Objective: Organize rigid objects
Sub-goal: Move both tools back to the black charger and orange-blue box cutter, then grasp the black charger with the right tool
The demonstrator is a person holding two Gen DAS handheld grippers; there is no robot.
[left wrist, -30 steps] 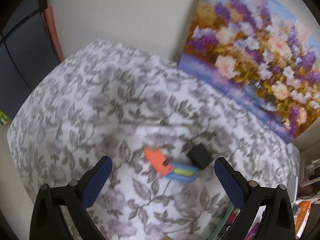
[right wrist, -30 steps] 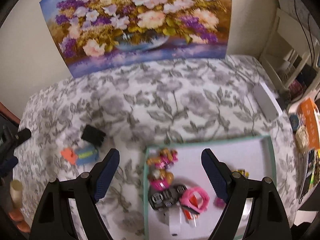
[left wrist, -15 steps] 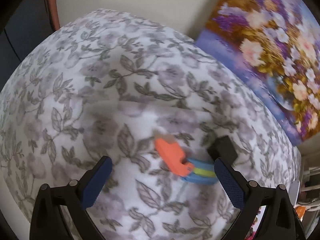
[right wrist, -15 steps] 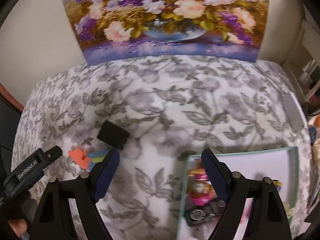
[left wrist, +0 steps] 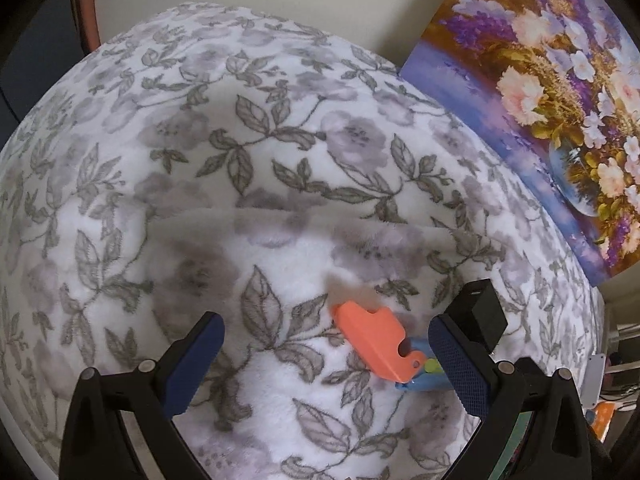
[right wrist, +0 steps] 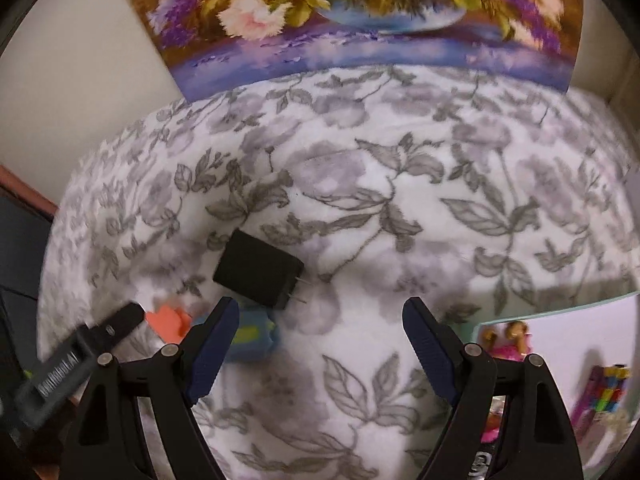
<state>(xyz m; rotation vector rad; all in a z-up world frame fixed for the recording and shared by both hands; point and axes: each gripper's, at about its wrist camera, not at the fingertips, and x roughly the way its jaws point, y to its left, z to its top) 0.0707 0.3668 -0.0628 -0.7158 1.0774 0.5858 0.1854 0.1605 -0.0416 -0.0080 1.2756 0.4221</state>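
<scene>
An orange and blue toy (left wrist: pixel 376 344) lies on the floral blanket (left wrist: pixel 240 184), its blue end hidden behind my left gripper's right finger. My left gripper (left wrist: pixel 324 354) is open, with the toy's orange part between its fingertips. A black plug adapter (left wrist: pixel 482 312) sits just beyond that right finger. In the right wrist view the adapter (right wrist: pixel 258 274) lies flat with its prongs pointing right, just beyond my open right gripper (right wrist: pixel 320 340). The toy (right wrist: pixel 244 336) shows behind the right gripper's left finger. The left gripper's body (right wrist: pixel 76 356) enters from the lower left.
A mint-rimmed white tray (right wrist: pixel 560 320) at the lower right holds several small toys, among them a doll (right wrist: pixel 510 344). A flower painting (right wrist: pixel 360 12) leans on the wall behind the blanket. The blanket's edge drops off at the left.
Both grippers have moved forward and down toward the toy and the adapter, which now look larger and nearer. The tray has slid to the right edge of the right wrist view.
</scene>
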